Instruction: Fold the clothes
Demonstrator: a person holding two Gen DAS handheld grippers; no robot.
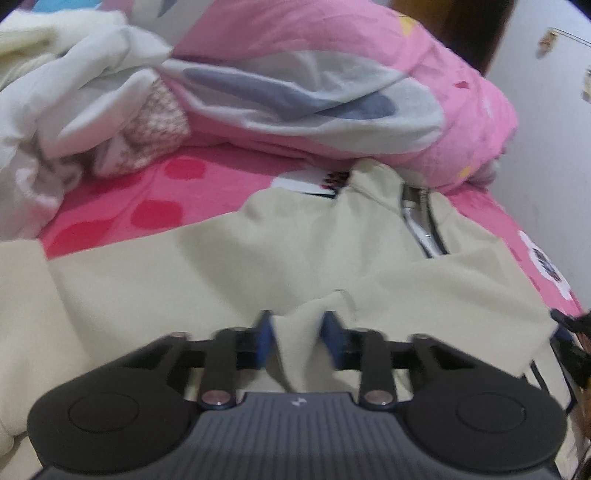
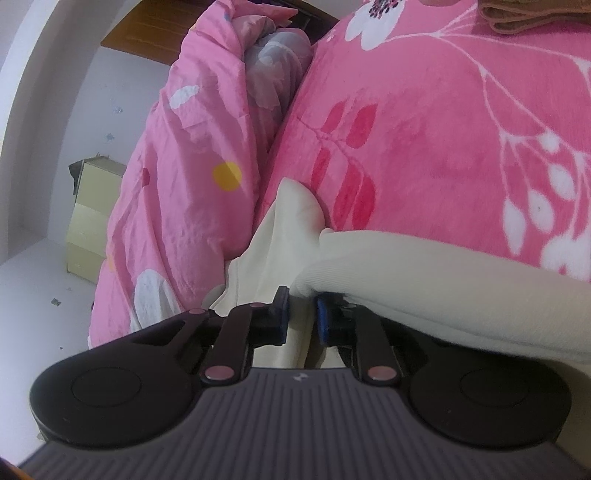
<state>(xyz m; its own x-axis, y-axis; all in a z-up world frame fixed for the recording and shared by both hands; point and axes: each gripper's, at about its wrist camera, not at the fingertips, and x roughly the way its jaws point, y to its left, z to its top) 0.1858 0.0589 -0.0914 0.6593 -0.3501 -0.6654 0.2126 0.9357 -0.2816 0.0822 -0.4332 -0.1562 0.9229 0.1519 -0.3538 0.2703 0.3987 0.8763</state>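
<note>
Left gripper [image 1: 297, 334] view: bunched pink quilt [image 1: 369, 66] walls off the far side; white clothes heap [image 1: 74, 96] blocks far left. Open pink blanket [image 1: 147, 206] strip between heap & cream jacket [image 1: 221, 266]. Right gripper [image 2: 301, 319] view: quilt crowds left; blanket right is bare, 1 brown folded cloth [image 2: 532, 14] at far edge.

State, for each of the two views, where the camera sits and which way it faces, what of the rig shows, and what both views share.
Left wrist: sits on the left gripper, facing forward over a cream zip-up garment towards a pink quilt; its blue-padded fingers pinch a raised fold.
Right wrist: sits on the right gripper, facing along the bed's edge, with the pink floral blanket right and the floor left; cream cloth lies between its fingers.
Shared: garment, quilt, blanket.
</note>
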